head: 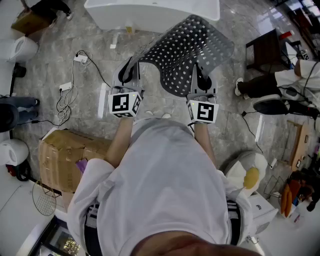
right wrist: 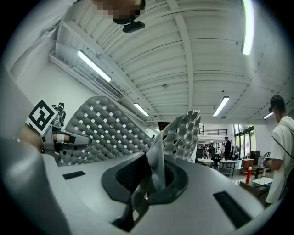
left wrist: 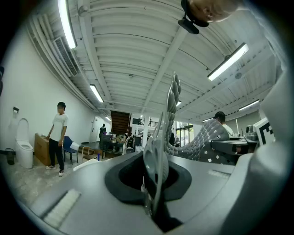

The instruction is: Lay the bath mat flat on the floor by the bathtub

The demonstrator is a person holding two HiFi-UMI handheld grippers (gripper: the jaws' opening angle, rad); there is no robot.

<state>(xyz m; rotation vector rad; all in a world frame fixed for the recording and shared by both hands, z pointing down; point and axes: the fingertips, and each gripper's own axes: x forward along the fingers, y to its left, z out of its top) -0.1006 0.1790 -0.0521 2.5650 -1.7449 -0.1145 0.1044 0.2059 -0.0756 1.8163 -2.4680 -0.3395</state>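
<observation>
Above floor (head: 47,57) by bathtub (head: 150,14) | left gripper (head: 129,70), right gripper (head: 200,76) both clamp bath mat (head: 192,45)

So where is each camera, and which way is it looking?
Head view: on the person's head, facing down at the bathtub and mat; shows shirt, forearms, left gripper, right gripper.
Left gripper view: on that gripper, facing up at the ceiling, jaws shut on the mat; person's head above.
Right gripper view: on that gripper, facing up, jaws shut on the mat; left gripper at left.
Both gripper views share the mat and ceiling.
</observation>
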